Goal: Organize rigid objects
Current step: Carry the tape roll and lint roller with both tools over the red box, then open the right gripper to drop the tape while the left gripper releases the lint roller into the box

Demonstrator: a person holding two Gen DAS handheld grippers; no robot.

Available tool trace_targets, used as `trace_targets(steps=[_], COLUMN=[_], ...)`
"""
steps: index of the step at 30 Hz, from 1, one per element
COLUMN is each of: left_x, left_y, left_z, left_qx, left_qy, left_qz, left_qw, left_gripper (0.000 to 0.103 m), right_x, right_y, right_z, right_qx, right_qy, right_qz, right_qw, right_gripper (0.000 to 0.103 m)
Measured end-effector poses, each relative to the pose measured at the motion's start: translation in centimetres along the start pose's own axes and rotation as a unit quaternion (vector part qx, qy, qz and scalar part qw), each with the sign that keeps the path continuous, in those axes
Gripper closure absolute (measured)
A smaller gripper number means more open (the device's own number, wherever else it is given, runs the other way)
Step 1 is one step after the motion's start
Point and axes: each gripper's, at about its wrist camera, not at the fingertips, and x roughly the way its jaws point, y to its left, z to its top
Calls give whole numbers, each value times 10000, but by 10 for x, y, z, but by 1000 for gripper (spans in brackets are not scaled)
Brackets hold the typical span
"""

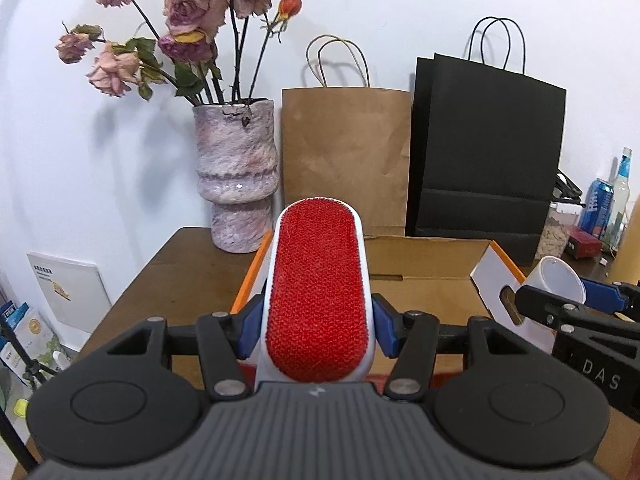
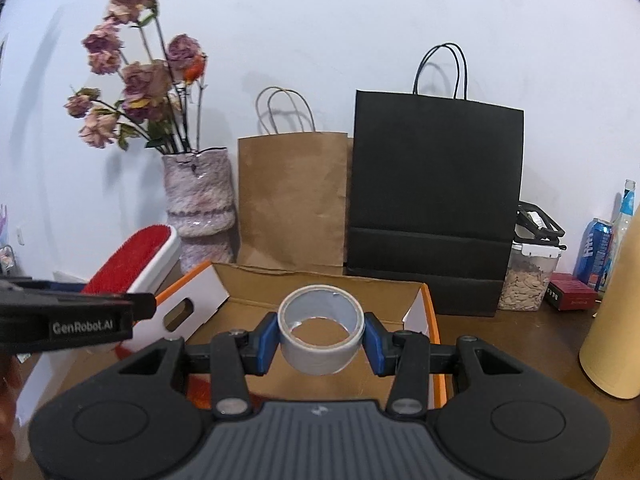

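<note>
My left gripper (image 1: 318, 326) is shut on a white lint brush with a red pad (image 1: 318, 292), held above the left side of an open cardboard box (image 1: 424, 264). The brush also shows in the right wrist view (image 2: 134, 258). My right gripper (image 2: 320, 336) is shut on a grey tape roll (image 2: 320, 330), held over the box (image 2: 320, 280). The tape roll (image 1: 558, 278) and right gripper (image 1: 576, 300) show at the right of the left wrist view.
A vase of dried roses (image 1: 236, 176), a brown paper bag (image 1: 346, 156) and a black paper bag (image 1: 486, 152) stand behind the box on the brown table (image 1: 176, 272). A jar (image 2: 528, 276), can (image 2: 596, 252), bottle (image 2: 626, 216) and cardboard tube (image 2: 618, 312) are at right.
</note>
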Motion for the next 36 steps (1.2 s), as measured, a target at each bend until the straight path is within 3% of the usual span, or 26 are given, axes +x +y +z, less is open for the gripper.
trace_targets(steps=[12,25,26,27,28,29,30,31,36], left_x=[63,116,119,121,121,120,117,112,101], left_y=[-10,-4,-5,-7,-9,-9,-9,-8,-3], left_z=[23,26,25,24,22,22,23,25,30], left_qx=[-25,160,235,322,399,411,419,385,244], left_qy=[135,451,512,547,528,481,405,300,149], left_qz=[-5,32,39,89,216,311,358,357,405], left_qw=[9999,9989,9984,9979,9976,9975,9977,9982,9988], left_gripper=[47,46,43,38,17,8,8,0,0], right_x=[62,111,113,115,116,116,114,113,113], right_y=[-8,-6,-6,-6,-7,-8,-9,-11,-18], right_z=[16,4,3,2,2,1,1,2,3], right_qx=[-173,-398,-426,-460,-474,-465,-443,-422,-285], right_qy=[299,685,716,765,794,765,689,679,707], right_qz=[-43,-87,-140,-198,-256,-320,-362,-355,-391], right_qw=[9994,9968,9964,9958,9954,9955,9960,9962,9963], right_gripper=[60,59,54,32,17,0,0,0,0])
